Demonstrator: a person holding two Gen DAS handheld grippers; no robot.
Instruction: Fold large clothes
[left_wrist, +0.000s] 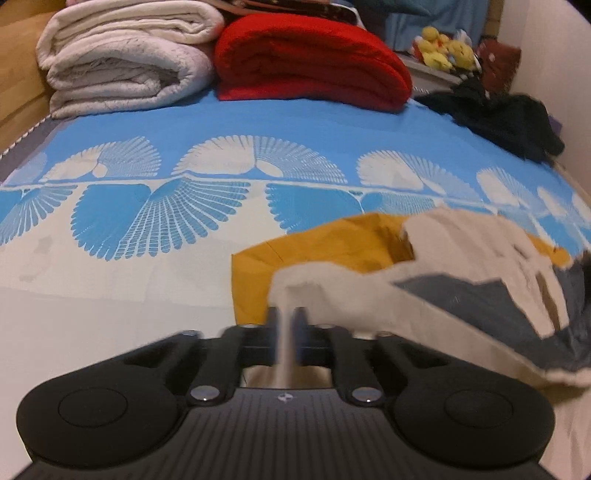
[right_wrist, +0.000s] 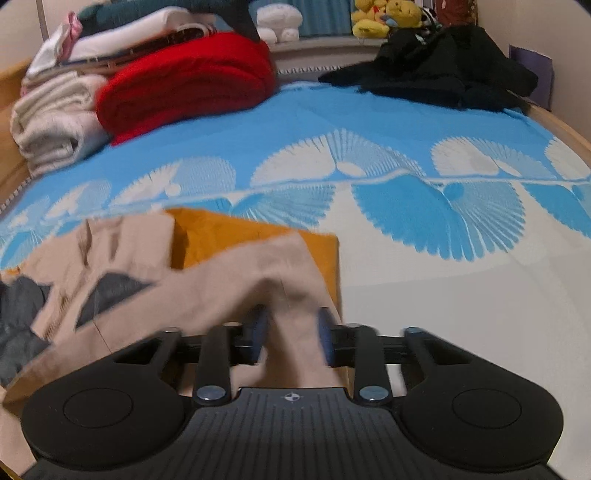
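Left claw (left_wrist: 287, 317): fingers nearly together, clamped on a thin pinch of the beige garment (left_wrist: 424, 295). The cloth runs up from the pinch and off to the right, lifted, with a grey inner panel showing through its opening. Edges blurred.

Right claw (right_wrist: 291, 332): blue-padded fingers (right_wrist: 325, 332) set wider apart, a thick bunched fold of the same beige garment (right_wrist: 229, 280) gripped between them. From here the cloth stretches away to the left, grey lining visible again, a darker grey heap at the far left edge.

Just beyond and under the garment: a mustard-yellow cloth (left_wrist: 314, 251), flat on the bed, its corners showing past the beige on both sides; seen also from the right wrist (right_wrist: 240, 232).

The bed (left_wrist: 110, 295) carries a bedspread, white in the near part, then a band of blue and white fan motifs (left_wrist: 229, 162), then plain blue farther back.

Far end of the bed, left side: a folded off-white blanket (left_wrist: 122, 59), stacked thick. Touching it on the right, a folded red blanket (left_wrist: 310, 62). More folded linen lies on top of this pile in the right wrist view.

Far right corner: a crumpled black garment (right_wrist: 443, 66) against the wall.

Behind, on a ledge: yellow plush toys (right_wrist: 388, 16) and a white plush shape beside them.
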